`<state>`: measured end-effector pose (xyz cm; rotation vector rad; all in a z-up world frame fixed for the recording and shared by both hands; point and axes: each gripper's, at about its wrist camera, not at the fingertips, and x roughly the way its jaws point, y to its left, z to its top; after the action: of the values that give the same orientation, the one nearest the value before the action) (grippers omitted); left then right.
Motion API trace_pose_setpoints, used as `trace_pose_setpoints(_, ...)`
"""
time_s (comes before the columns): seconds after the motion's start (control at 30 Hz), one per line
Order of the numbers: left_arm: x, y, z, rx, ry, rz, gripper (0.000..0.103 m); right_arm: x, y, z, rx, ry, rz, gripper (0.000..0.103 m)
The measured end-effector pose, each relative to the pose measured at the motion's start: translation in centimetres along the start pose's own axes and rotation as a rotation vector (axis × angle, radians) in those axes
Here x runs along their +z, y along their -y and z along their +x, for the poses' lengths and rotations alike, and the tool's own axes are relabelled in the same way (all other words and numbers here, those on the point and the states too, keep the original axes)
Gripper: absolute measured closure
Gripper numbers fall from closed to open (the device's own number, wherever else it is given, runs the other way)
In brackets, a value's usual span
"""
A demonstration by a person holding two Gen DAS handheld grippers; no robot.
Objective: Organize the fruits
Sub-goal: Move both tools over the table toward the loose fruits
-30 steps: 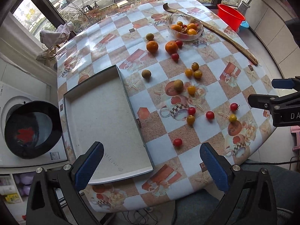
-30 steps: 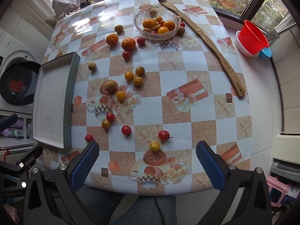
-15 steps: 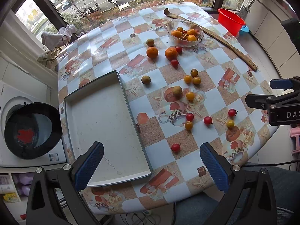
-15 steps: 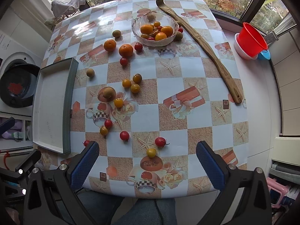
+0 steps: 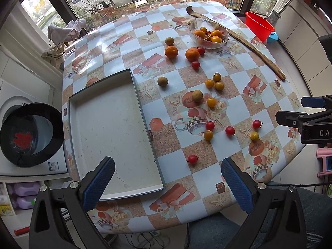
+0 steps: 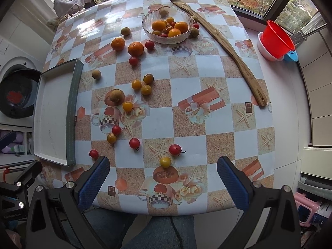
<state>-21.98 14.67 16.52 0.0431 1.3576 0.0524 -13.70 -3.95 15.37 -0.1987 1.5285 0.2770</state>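
Observation:
Several small fruits lie scattered on the checked tablecloth: red cherry tomatoes (image 5: pixel 192 159), yellow ones (image 6: pixel 165 162), two oranges (image 5: pixel 171 51) and brown round fruits (image 5: pixel 197 95). A glass bowl (image 6: pixel 182 37) at the far side holds more fruit. An empty white tray (image 5: pixel 108 128) lies on the left of the table. My left gripper (image 5: pixel 166 181) is open, high above the tray's near corner. My right gripper (image 6: pixel 162 181) is open too, high above the near table edge, with the yellow tomato just beyond it. Neither holds anything.
A long wooden stick (image 6: pixel 217 41) lies diagonally past the bowl on the right. A red bucket (image 6: pixel 277 39) stands on the sill at the far right. A washing machine (image 5: pixel 27 132) stands left of the table. A person's legs (image 6: pixel 161 232) are under the near edge.
Both grippers have risen and pulled back a little, so the table looks smaller and farther. The fruits and tray have not moved.

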Motion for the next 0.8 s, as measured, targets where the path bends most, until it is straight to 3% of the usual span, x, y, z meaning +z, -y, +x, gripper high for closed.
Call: trace_pose_setpoints(0.8, 3.3, -0.7, 5.5, -0.057, -0.081, -0.1, 0.0, -1.2, 1.3, 4.6, 0.037, -0.056, 0.088, 0.0)
